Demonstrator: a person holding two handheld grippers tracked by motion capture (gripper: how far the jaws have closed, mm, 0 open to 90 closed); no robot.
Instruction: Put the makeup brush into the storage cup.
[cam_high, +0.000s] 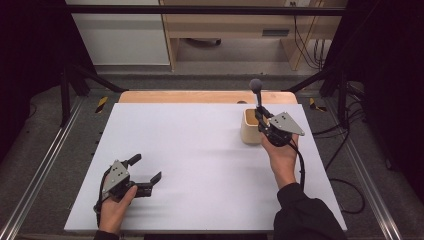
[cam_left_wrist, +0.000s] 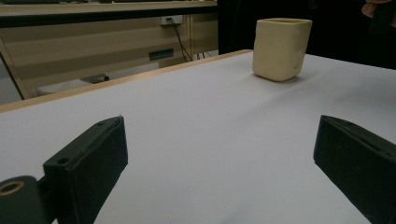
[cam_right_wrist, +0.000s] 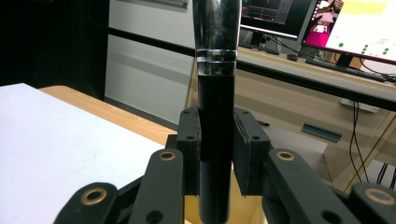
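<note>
A cream, square-sided cup (cam_high: 248, 127) stands at the back right of the white table; it is also in the left gripper view (cam_left_wrist: 281, 48). My right gripper (cam_high: 262, 121) is shut on the black handle of a makeup brush (cam_high: 258, 96), held upright with its round grey head on top, directly over the cup. In the right gripper view the brush handle (cam_right_wrist: 216, 130) is clamped between the two pads, and its silver ferrule rises above. My left gripper (cam_high: 146, 169) rests open near the front left of the table, nothing between its fingers (cam_left_wrist: 88, 163).
The white table sheet (cam_high: 190, 160) lies on a wooden board whose edge shows at the back. Black frame bars stand at both sides. Beyond the table are wooden furniture, cables and monitors (cam_right_wrist: 359, 28).
</note>
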